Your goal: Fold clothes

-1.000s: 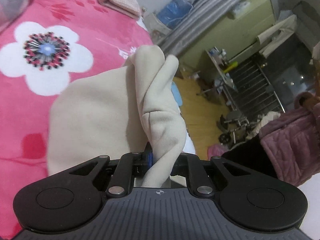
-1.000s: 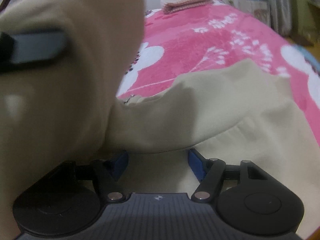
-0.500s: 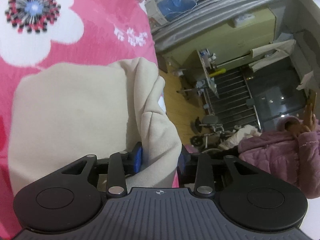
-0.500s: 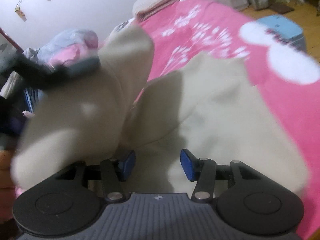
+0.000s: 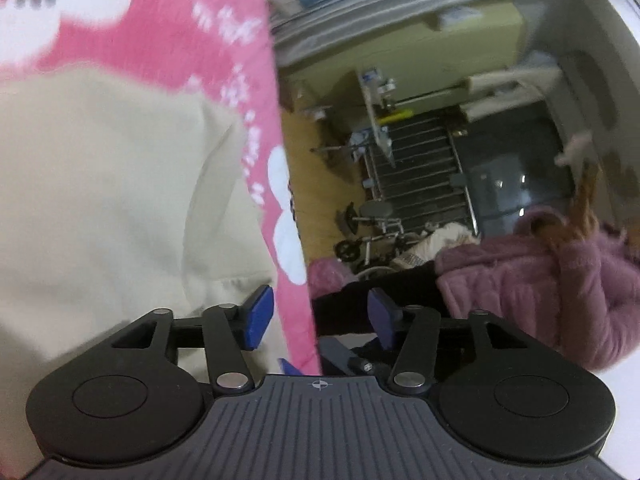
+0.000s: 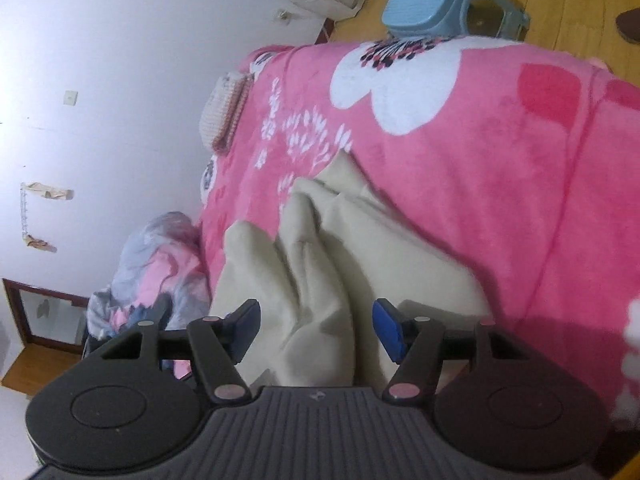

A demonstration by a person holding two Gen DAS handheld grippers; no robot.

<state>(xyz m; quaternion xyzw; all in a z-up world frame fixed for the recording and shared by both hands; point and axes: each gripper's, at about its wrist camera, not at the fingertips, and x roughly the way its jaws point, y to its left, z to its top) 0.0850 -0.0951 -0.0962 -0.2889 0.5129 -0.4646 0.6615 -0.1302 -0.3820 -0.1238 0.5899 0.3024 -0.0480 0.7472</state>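
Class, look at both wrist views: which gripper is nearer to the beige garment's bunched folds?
Right. The right gripper has the beige garment folds between its opening jaws, unpinched. The left gripper, jaws opening, straddles the pink blanket edge beside flat cloth.

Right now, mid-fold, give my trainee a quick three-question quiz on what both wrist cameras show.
1. True or false: the cream garment lies on a pink flowered blanket.
2. In the right wrist view, what stands on the wooden floor beyond the bed? A) a light blue stool B) a red bucket C) a green chair
3. Fill in: between the left gripper pads shows the blanket's edge, and no ______ is pinched there.

Key:
1. True.
2. A, the light blue stool.
3. Cloth. The left jaws are opening, with the garment lying off to their left side. The right gripper jaws are opening too, a fold of the garment loose between them.
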